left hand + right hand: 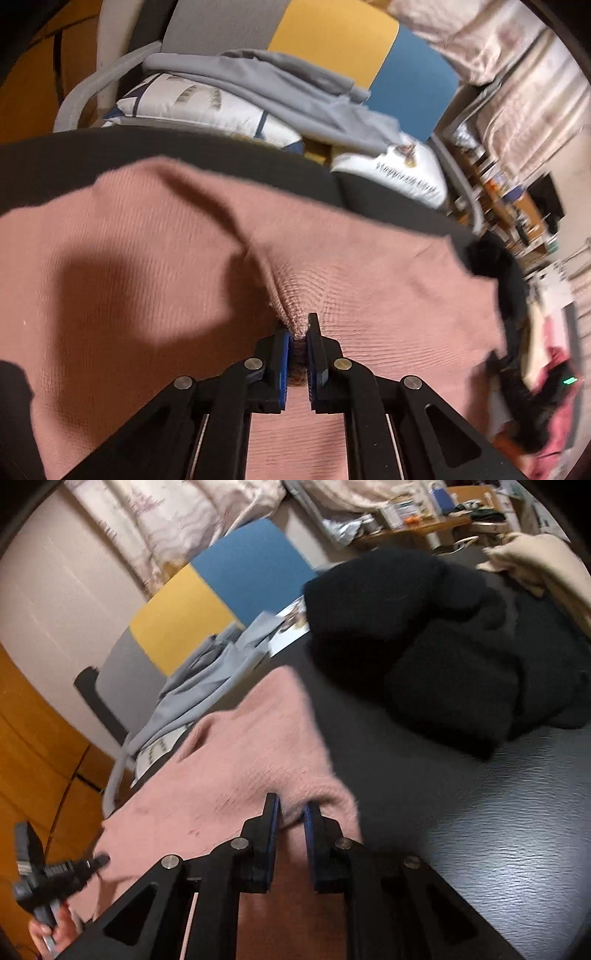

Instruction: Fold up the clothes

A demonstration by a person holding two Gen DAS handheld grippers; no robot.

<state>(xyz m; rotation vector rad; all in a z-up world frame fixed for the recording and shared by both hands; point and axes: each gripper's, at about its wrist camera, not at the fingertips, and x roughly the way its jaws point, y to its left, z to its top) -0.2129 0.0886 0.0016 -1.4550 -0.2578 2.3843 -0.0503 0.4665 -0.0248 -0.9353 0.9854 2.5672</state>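
Pink sweater (155,258) lies spread over the dark table (184,155), covering most of the near side. Left gripper (299,332) has its jaws nearly closed w/ a pinch of the pink knit bunched up between the blue pads (283,354); fabric puckers into a ridge running away from the tips. Right gripper (290,812) is at the sweater's right edge, jaws narrow, a fold of the fuzzy pink cloth caught between them, so it's holding the sweater too. That edge looks lifted a bit off the table top, though blur makes it hard to be sure.

In the right wrist view the other gripper shows low at left, a hand (55,930) wrapped round its handle, just beside the sweater's near corner.

Black garment (424,646) sits in a heap on the table, beyond the sweater & apart from it. Cream cloth (535,565) lies past the black heap at the far edge. Behind the table: chair w/ a grey hoodie (266,92) draped over printed cushions (207,107). Wall behind has yellow & blue panels (221,590).
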